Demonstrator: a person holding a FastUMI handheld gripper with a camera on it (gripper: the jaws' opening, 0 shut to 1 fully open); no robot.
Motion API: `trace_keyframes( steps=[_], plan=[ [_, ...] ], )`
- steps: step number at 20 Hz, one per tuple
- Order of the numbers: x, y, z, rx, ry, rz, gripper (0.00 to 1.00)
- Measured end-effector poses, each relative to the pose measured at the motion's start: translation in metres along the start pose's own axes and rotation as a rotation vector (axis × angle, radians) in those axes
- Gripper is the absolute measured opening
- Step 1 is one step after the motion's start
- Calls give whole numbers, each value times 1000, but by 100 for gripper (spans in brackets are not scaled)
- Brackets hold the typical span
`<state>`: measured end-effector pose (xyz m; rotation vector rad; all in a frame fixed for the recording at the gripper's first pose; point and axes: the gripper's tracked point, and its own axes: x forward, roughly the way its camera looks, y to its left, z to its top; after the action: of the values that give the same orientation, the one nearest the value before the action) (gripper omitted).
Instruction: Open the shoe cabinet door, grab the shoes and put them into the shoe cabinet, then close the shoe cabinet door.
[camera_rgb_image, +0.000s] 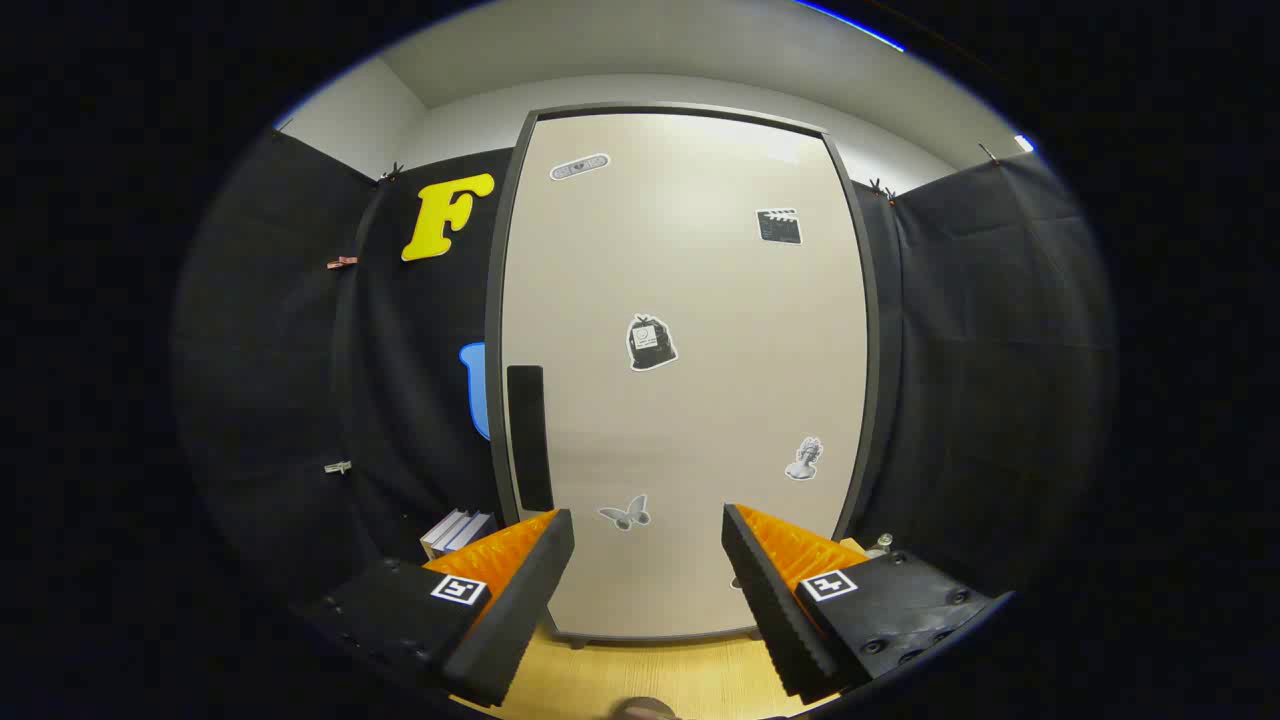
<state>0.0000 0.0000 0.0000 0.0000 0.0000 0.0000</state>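
My gripper hangs released, its two fingers spread wide with nothing between them, facing the closed shoe cabinet door that stands just beyond the fingertips on the pale wooden floor. The door is shut flush in its dark frame, so the step in hand, as I judge it, is the very first: getting it open. The dark vertical handle sits on the door's left edge, beyond and slightly above my left finger, which suggests the hinges run down the right side. To do this well I would shift left and rise a little, bring the spread fingers square to the handle so one lands on each side, close firmly, then pull back along an arc toward the right rather than straight out. Small stickers dot the panel and offer no grip. A few books lie on the floor left of the cabinet, near my left finger, and should be given room. The shoes I cannot see from here
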Motion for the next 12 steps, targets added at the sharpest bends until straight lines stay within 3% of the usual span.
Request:
trace_keyframes(
  steps=[12],
  plan=[
    [15,18,3,8,-14,-11,98]
  ],
)
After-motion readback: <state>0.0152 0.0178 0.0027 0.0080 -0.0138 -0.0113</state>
